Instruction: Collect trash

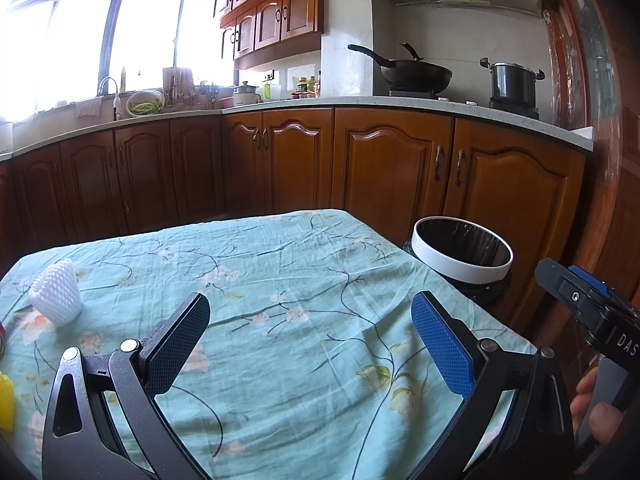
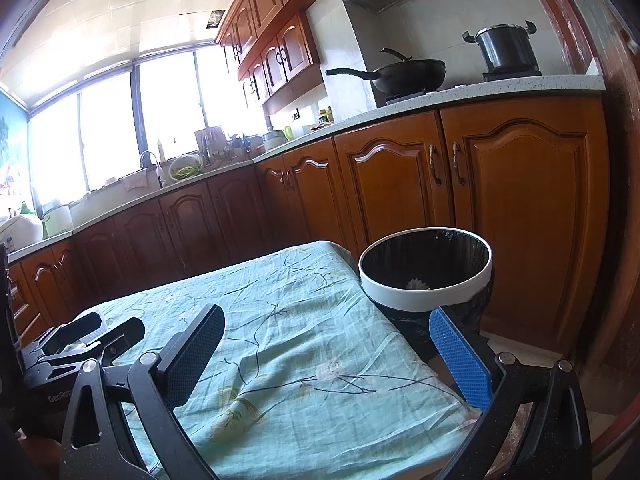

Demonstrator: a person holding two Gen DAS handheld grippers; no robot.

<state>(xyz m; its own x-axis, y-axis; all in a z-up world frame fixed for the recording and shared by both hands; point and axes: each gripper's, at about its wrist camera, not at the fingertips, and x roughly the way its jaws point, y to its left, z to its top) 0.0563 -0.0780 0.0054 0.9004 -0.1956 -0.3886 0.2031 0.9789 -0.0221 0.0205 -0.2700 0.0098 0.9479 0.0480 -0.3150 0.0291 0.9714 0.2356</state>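
Observation:
A white foam fruit net (image 1: 56, 296) lies on the table's left side in the left wrist view. A yellow object (image 1: 6, 404) sits at the left edge, mostly cut off. The trash bin (image 1: 464, 256), white rim and black liner, stands off the table's far right corner; in the right wrist view the bin (image 2: 426, 270) holds a pale scrap at the bottom. My left gripper (image 1: 316, 320) is open and empty above the tablecloth. My right gripper (image 2: 332, 332) is open and empty over the table's right edge, close to the bin.
The table (image 1: 300, 264) has a light green floral cloth. Brown kitchen cabinets (image 1: 384, 168) run behind it, with a wok (image 1: 412, 72) and a pot (image 1: 512, 80) on the counter. The other gripper's body shows at the right (image 1: 588, 312) and at the left (image 2: 80, 340).

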